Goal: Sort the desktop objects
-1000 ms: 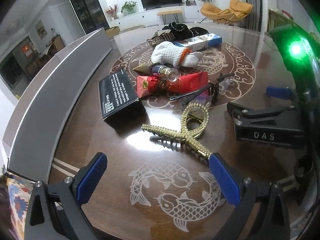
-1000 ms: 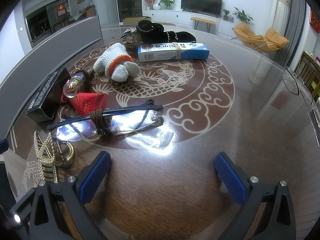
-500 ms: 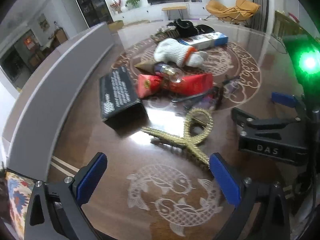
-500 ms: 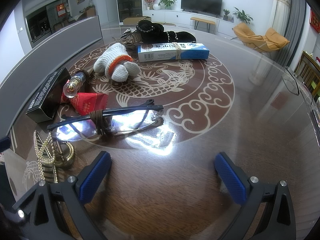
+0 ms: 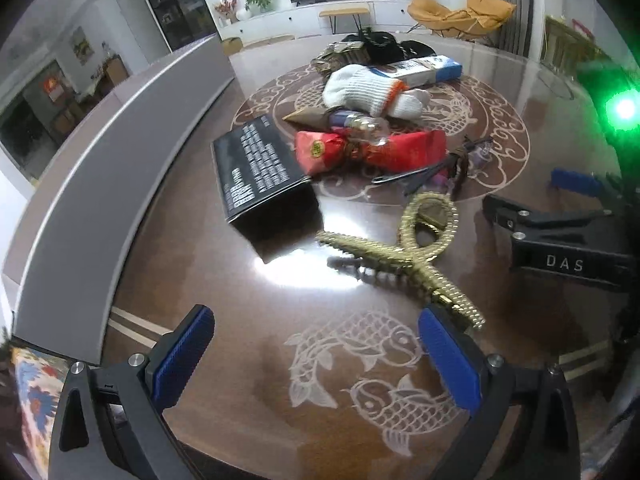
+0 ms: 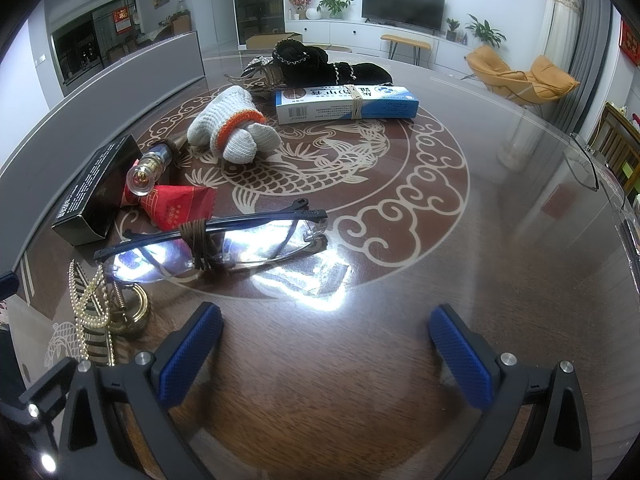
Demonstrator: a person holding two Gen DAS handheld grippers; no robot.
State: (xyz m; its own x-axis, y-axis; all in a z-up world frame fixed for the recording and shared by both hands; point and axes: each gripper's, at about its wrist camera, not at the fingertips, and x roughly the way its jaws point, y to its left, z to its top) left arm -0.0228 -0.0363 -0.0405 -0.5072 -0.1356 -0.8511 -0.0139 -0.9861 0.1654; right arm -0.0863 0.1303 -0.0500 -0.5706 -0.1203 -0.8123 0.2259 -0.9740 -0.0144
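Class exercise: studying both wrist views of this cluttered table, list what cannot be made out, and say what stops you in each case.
- Print on the black box: blurred in the left wrist view.
- Dark heap at the far side: too tangled to identify, right wrist view.
- Gold hair claw: its lower end hidden behind the right gripper.
- Small print on the toothpaste box: too small.

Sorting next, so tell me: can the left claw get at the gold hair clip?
Probably yes. The left claw is open, the gold hair clip lies just ahead, its tail beside the right finger, nothing between.
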